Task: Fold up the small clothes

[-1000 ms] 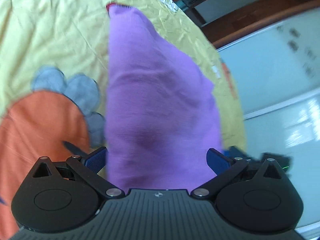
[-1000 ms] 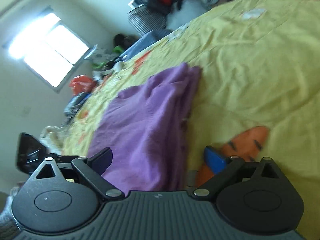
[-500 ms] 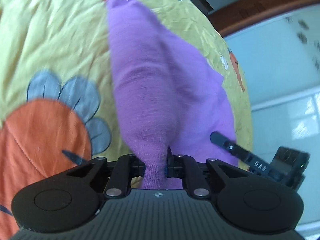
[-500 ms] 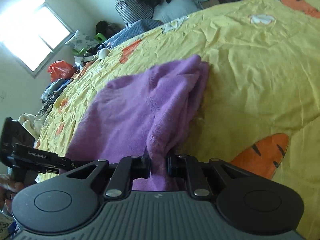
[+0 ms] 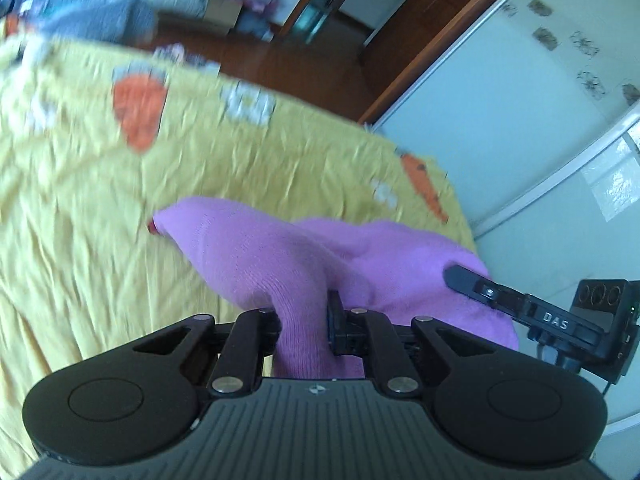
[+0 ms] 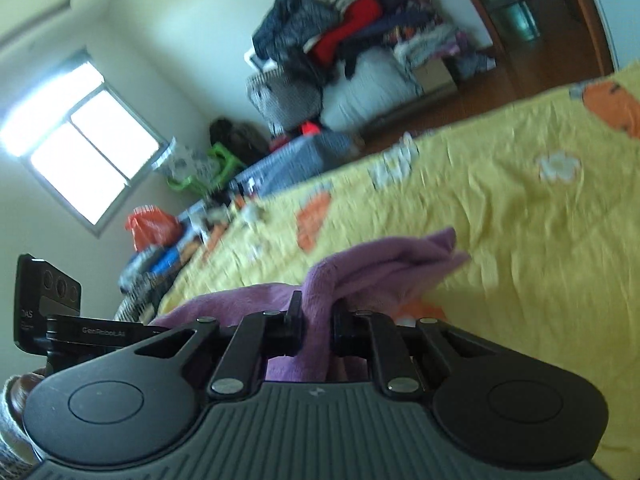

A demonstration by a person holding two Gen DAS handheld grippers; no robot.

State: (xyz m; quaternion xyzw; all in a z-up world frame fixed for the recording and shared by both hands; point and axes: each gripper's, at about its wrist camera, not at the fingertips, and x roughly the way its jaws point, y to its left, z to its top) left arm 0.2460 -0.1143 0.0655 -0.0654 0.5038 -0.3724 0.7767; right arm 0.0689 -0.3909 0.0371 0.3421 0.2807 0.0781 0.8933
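Observation:
A small purple knit garment (image 5: 256, 248) hangs off the yellow bedsheet (image 5: 80, 184), lifted at its near edge. My left gripper (image 5: 304, 316) is shut on a pinched fold of it. In the right wrist view the same purple garment (image 6: 384, 256) trails away over the bedsheet (image 6: 540, 240), and my right gripper (image 6: 316, 320) is shut on another fold of its near edge. The other gripper's black body (image 5: 552, 316) shows at the right of the left wrist view, close beside the cloth. The garment's far tip still rests on the sheet.
The sheet carries orange carrot prints (image 5: 138, 108). A heap of clothes and bags (image 6: 344, 48) stands against the far wall, with a window (image 6: 84, 152) to the left. A white wardrobe door (image 5: 520, 120) and wooden floor (image 5: 320, 64) lie past the bed's edge.
Both grippers went from open around the garment's near edge to shut on it. Both then rose, lifting that edge off the sheet, and more of the room came into view.

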